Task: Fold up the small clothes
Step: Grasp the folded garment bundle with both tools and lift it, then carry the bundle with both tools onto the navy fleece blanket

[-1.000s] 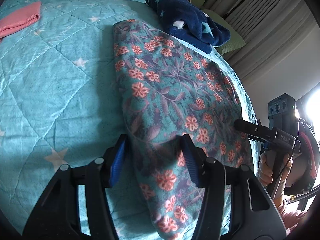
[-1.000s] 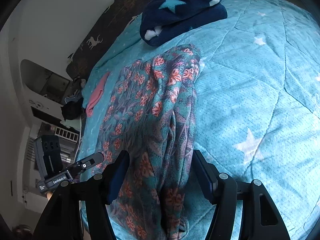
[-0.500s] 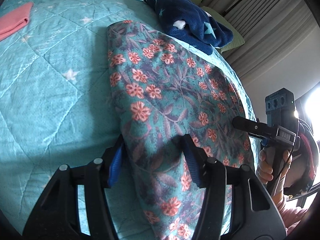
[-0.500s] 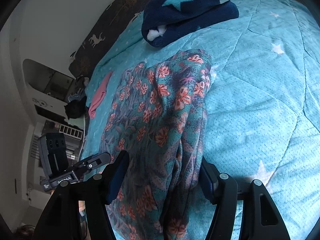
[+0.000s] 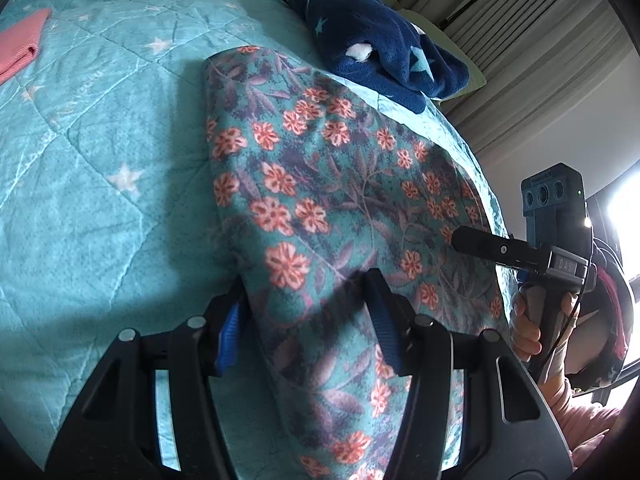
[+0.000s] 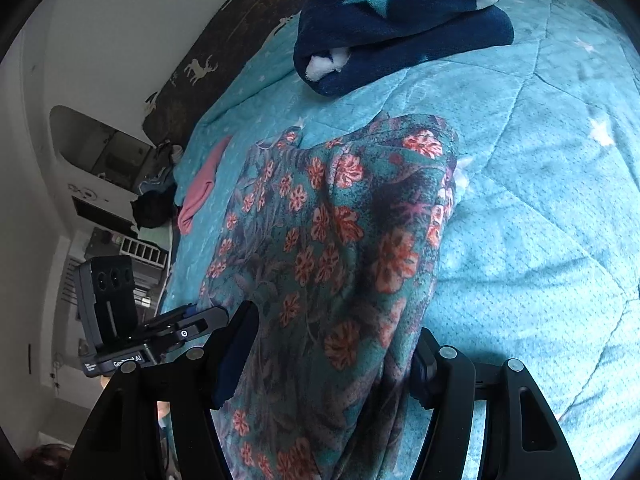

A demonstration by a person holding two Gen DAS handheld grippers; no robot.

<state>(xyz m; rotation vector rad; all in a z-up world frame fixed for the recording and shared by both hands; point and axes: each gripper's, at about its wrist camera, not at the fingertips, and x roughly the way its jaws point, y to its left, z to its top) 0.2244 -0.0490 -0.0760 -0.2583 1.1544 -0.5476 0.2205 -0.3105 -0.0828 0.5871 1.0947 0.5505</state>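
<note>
I hold the floral cloth (image 5: 320, 208) bunched between both sets of fingers, left gripper (image 5: 308, 320) and right gripper (image 6: 332, 356), lifting its near edge off the bed (image 5: 80, 200) for folding.

a teal star-print quilt (image 5: 100, 128) covers the bed; grey curtains (image 5: 532, 52) hang past its far corner.

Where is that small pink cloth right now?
The pink cloth lies on the teal quilt at the left wrist view's far left edge, apart from the floral garment.
</note>
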